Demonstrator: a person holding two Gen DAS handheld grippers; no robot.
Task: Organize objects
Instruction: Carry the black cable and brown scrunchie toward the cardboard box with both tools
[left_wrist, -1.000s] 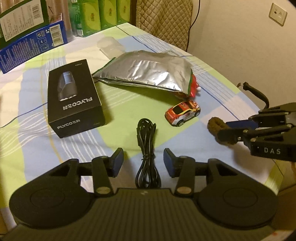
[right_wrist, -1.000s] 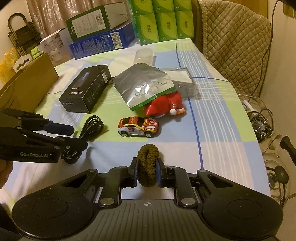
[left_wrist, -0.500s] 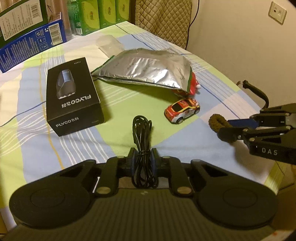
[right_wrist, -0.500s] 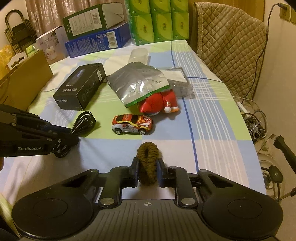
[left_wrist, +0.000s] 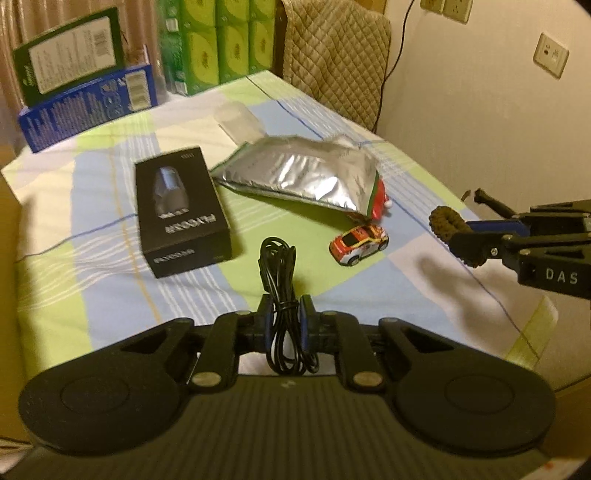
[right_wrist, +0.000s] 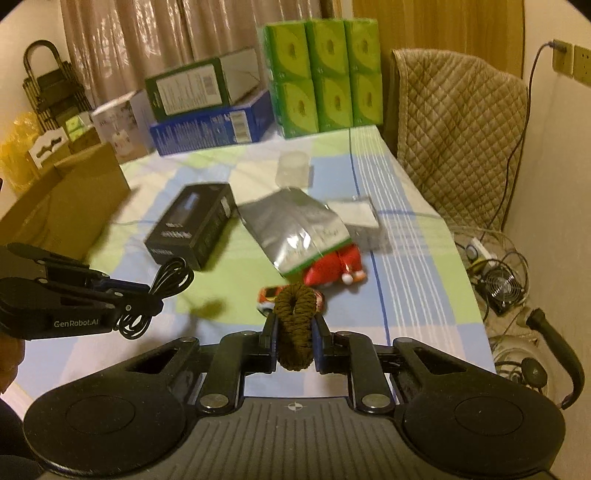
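Note:
My left gripper (left_wrist: 283, 317) is shut on a coiled black cable (left_wrist: 277, 269), held up off the checked tablecloth (left_wrist: 110, 295). From the right wrist view the same left gripper (right_wrist: 155, 301) shows at the left with the black cable (right_wrist: 166, 284) hanging in it. My right gripper (right_wrist: 295, 332) is shut on a brown braided rope loop (right_wrist: 297, 314), also lifted; in the left wrist view this right gripper (left_wrist: 461, 240) and the rope loop (left_wrist: 445, 223) are at the right. A toy car (left_wrist: 358, 243), a silver foil pouch (left_wrist: 299, 173), a red Santa toy (right_wrist: 334, 267) and a black box (left_wrist: 181, 214) lie on the cloth.
A cardboard box (right_wrist: 62, 206) stands at the table's left edge. Blue and green cartons (right_wrist: 210, 110) and green tissue packs (right_wrist: 325, 77) line the far end. A clear plastic cup (right_wrist: 293, 170) and a small clear case (right_wrist: 360, 218) lie beyond the pouch. A quilted chair (right_wrist: 458, 140) stands on the right.
The left gripper's jaws closed on the black cable and lifted it off the cloth. The right gripper rose with the rope loop still in it.

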